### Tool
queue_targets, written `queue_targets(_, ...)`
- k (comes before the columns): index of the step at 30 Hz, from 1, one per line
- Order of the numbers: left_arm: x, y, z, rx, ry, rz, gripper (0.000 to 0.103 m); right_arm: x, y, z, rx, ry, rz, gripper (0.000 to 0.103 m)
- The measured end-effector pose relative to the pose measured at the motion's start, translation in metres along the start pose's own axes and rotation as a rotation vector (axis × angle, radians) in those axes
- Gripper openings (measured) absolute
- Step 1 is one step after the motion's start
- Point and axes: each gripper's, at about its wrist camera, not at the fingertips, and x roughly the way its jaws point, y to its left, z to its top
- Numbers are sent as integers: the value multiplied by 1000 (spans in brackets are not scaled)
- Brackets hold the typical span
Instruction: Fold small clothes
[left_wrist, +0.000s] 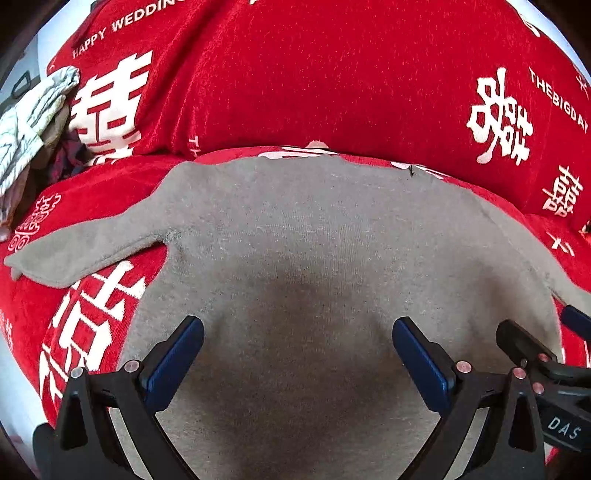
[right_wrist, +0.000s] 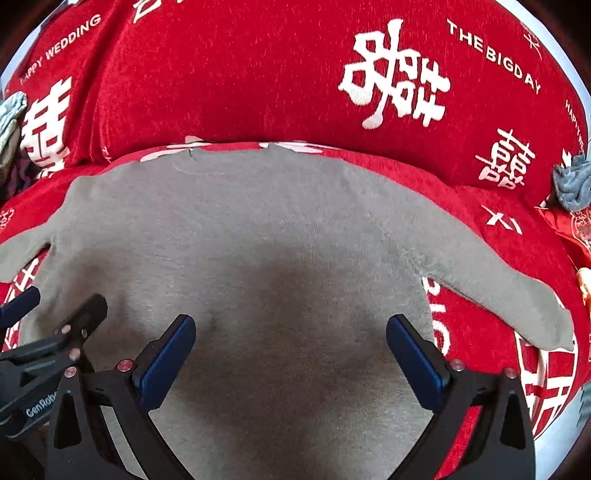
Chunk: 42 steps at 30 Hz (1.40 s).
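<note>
While the grey top lies flat on the red sofa cover, sleeves spread, both grippers hover side by side over its lower half, left and right, jaws wide and empty, apparently placed for a first fold.

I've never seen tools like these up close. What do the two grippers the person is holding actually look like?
Both look alike: the left gripper and right gripper have angular black plastic frames, flat fingers faced with dark blue ribbed pads, and small round pinkish-silver pins at the joints. White lettering shows on the bodies: "DAS" on one, "GenRobo" on the other. No cables, hands or sleeves are visible.
</note>
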Motion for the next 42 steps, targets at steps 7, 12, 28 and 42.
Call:
queue_targets(7, 3, -4, 5, 46, 33, 58, 102, -8, -4, 0, 2, -20, -4, 103)
queue_targets(12, 0, -6, 9, 56, 11, 69, 102, -15, -13, 1, 24, -47, -3, 103)
queue_targets(28, -15, -65, 27, 165, -41, 51, 102, -18, -78, 3, 159, -89, -42, 103)
queue_targets(42, -10, -120, 44, 221, -17, 59, 102, -18, -148, -4, 276, -95, -87, 103)
